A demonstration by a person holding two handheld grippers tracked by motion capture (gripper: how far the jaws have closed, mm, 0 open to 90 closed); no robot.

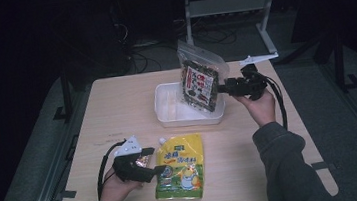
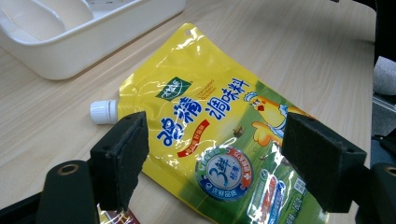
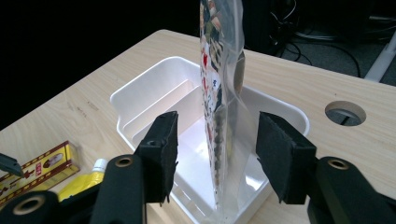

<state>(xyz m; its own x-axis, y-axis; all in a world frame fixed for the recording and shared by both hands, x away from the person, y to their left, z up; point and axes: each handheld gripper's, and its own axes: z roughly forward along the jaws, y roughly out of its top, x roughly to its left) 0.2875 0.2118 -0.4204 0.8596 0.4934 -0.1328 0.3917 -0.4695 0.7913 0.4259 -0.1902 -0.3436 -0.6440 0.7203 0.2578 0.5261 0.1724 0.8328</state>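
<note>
A clear zip bag of dark snacks (image 1: pixel 198 81) stands upright in the white divided bin (image 1: pixel 168 116), leaning toward its right end. My right gripper (image 1: pixel 218 89) reaches in from the right. In the right gripper view the bag (image 3: pixel 222 70) is seen edge-on between the spread jaws of this gripper (image 3: pixel 219 144), and neither pad touches it. A yellow spouted sauce pouch (image 1: pixel 179 166) lies flat near the front edge. My left gripper (image 1: pixel 157 171) hovers at its left side, open, with the pouch (image 2: pixel 210 140) below the jaws of that gripper (image 2: pixel 217 142).
A small red and gold box (image 3: pixel 42 165) lies by the left gripper (image 1: pixel 143 160). The bin (image 3: pixel 140 93) has an inner divider. A round cable hole (image 3: pixel 344 112) is cut in the table's far right. A white desk frame (image 1: pixel 227 5) and cables sit behind the table.
</note>
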